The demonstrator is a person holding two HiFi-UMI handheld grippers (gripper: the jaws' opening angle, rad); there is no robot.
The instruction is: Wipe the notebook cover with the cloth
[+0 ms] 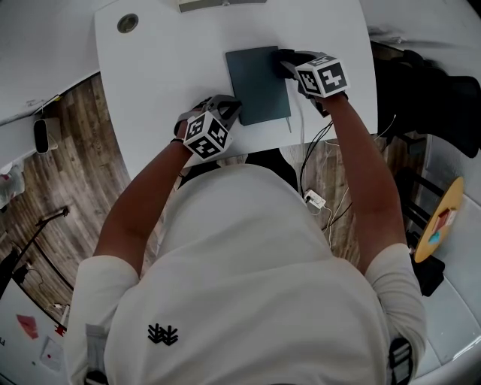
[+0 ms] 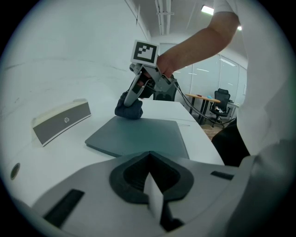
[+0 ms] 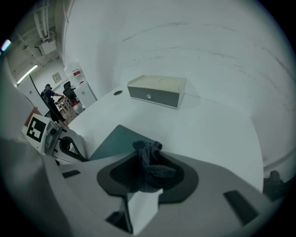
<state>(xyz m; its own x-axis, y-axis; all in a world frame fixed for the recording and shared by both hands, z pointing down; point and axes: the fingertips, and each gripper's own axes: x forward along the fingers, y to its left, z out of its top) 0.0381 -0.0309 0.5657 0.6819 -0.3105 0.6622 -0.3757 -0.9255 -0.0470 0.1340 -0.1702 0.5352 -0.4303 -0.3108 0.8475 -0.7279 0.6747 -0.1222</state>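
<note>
- Left gripper (image 1: 234, 105) hovers at the near edge of the white desk (image 1: 165, 68), just beside the notebook's near left corner, jaws pressed together with nothing between them.
- Far back, a grey rectangular box (image 2: 62, 121) sits along the desk's far edge, and there's a round grommet (image 1: 128, 22) at the far left corner.
- Middle of the desk, close to the near edge, the dark teal notebook (image 1: 258, 85) lies flat and closed.
- Over to the right gripper (image 1: 291, 66): its jaws are clamped on the dark blue bunched cloth (image 3: 149, 166), and the cloth is down at the notebook's far right corner, touching the cover.
</note>
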